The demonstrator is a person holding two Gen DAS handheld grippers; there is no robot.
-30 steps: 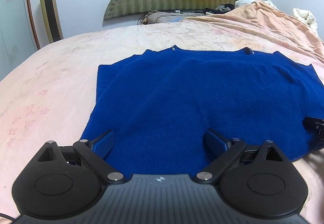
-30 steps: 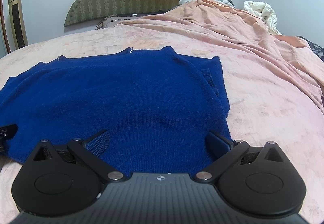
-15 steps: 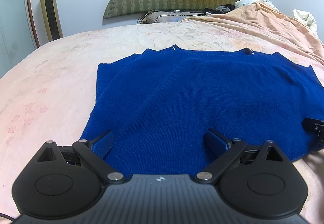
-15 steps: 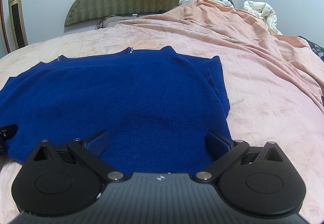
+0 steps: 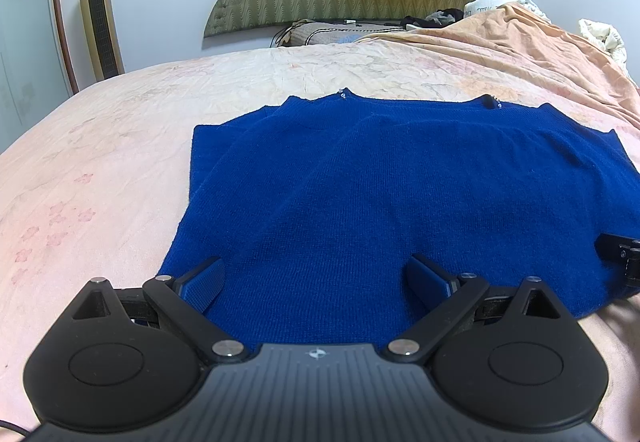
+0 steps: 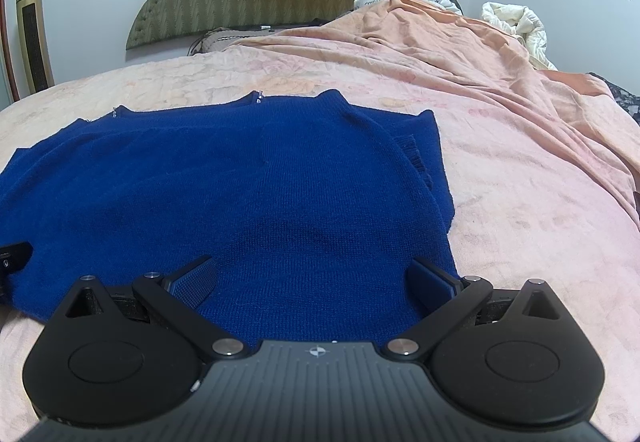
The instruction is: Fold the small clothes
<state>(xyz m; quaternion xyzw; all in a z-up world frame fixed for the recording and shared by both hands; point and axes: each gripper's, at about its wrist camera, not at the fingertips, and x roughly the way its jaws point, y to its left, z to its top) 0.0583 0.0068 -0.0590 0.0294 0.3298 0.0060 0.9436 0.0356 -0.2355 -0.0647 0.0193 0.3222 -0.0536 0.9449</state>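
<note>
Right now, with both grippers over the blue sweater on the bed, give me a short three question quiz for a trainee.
1. True or false: the left gripper is shut on the blue sweater.
2. Multiple choice: the sweater's sleeves are A) spread out sideways, B) folded in over the body, C) hanging off the bed.
3. Fill in: the right gripper sits over the sweater's near ____.

Key: 1 false, its fingers stand wide apart; 2 B; 3 hem.

No legible text, label or brand anywhere.
</note>
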